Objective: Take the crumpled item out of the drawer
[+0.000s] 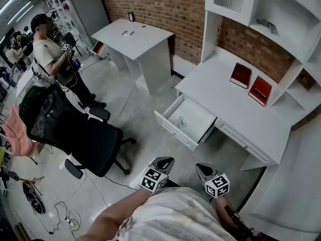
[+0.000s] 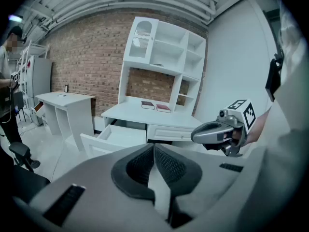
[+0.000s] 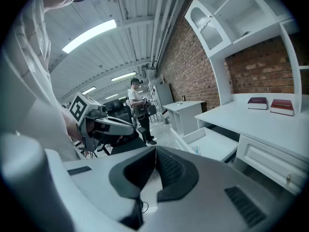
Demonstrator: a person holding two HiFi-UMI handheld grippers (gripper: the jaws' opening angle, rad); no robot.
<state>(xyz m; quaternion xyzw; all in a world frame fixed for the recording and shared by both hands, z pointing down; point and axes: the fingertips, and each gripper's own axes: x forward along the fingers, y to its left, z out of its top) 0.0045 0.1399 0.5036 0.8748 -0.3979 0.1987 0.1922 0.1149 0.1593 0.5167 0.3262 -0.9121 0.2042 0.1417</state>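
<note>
Brick-walled room, white desk (image 1: 225,82) with open drawer (image 1: 175,129); left tool (image 1: 162,163) and right tool (image 1: 202,170) clenched, empty

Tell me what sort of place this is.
Probably a workshop or lab staged as a home office: a white desk with a shelf hutch stands against a red brick wall, while a black mesh office chair and loose cables sit on the bare grey floor.
</note>
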